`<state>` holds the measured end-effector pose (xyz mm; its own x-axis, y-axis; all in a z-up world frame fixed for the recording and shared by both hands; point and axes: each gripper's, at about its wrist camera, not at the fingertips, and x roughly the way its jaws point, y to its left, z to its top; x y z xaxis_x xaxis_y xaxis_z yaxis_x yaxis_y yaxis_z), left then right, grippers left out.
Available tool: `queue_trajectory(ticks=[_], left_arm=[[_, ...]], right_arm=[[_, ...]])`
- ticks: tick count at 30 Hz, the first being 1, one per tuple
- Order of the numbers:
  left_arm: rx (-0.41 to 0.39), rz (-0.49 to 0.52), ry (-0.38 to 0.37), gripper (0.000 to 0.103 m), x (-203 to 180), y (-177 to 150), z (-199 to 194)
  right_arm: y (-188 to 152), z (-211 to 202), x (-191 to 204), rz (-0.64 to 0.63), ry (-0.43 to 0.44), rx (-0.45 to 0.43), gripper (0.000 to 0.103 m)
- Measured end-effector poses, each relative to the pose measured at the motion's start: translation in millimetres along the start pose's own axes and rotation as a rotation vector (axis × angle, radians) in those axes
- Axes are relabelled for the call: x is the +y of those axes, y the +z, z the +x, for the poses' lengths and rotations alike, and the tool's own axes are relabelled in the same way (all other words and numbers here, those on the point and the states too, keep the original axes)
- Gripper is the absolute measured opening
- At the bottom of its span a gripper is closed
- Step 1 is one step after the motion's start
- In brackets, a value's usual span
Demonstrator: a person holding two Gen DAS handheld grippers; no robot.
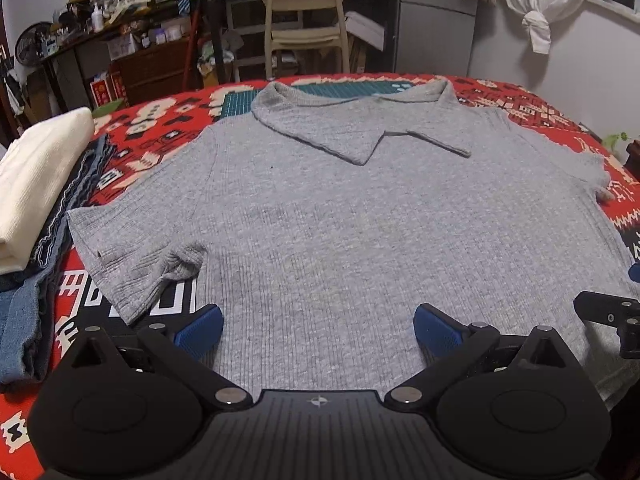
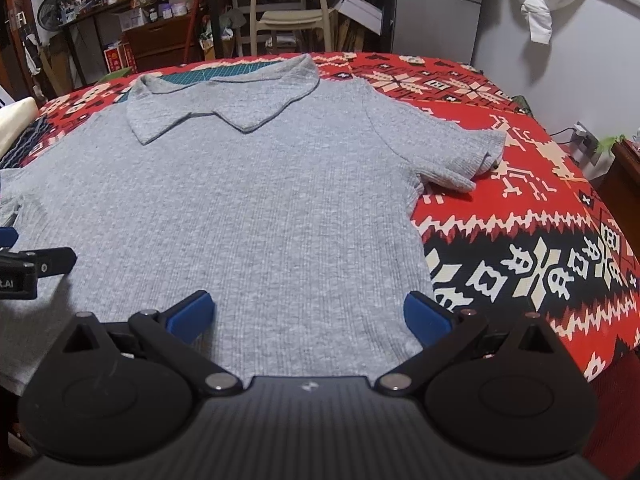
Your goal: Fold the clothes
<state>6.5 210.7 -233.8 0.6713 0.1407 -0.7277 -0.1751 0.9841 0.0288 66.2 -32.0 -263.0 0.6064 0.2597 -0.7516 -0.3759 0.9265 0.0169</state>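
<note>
Surface: bench under red patterned cloth | grey polo shirt lies flat, collar far side | folded stack at its left | left tongs spread wide over hem, empty | right tongs spread, empty, hem's right corner between them.

Ahead of you a pale wooden chair stands before a cluttered dark shelving desk, a grey metal cabinet beside it; a knotted white curtain hangs against the pale wall.
</note>
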Motion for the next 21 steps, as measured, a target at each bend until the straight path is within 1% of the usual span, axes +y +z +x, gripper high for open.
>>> queue_trajectory(ticks=[3, 8, 9, 12, 14, 17, 18, 20, 21], left_arm=[[-0.006, -0.003, 0.004, 0.103, 0, -1, -1], [-0.016, 0.007, -0.005, 0.103, 1, -1, 0], [-0.006, 0.014, -0.011, 0.103, 2, 0, 0], [0.005, 0.029, -0.043, 0.089, 8, 9, -7], [-0.022, 0.050, -0.064, 0.089, 15, 19, -15], [-0.074, 0.106, -0.069, 0.089, 29, 44, -21], [-0.088, 0.119, -0.073, 0.086, 35, 54, -20], [-0.100, 0.133, -0.073, 0.076, 49, 76, -9], [-0.101, 0.135, -0.072, 0.068, 56, 87, -1]], right_arm=[[-3, -1, 0, 0.001, -0.005, -0.017, 0.102], [-1, -2, -1, 0.000, -0.002, -0.011, 0.102], [-1, -3, -1, -0.005, 0.003, -0.011, 0.102], [1, -6, -2, -0.019, 0.018, -0.011, 0.102], [11, -13, -6, -0.052, 0.035, -0.033, 0.100], [30, -25, -14, -0.110, 0.063, -0.075, 0.093], [36, -29, -16, -0.130, 0.073, -0.089, 0.090], [57, -30, -25, -0.178, 0.081, -0.115, 0.084], [70, -27, -30, -0.199, 0.085, -0.123, 0.077]])
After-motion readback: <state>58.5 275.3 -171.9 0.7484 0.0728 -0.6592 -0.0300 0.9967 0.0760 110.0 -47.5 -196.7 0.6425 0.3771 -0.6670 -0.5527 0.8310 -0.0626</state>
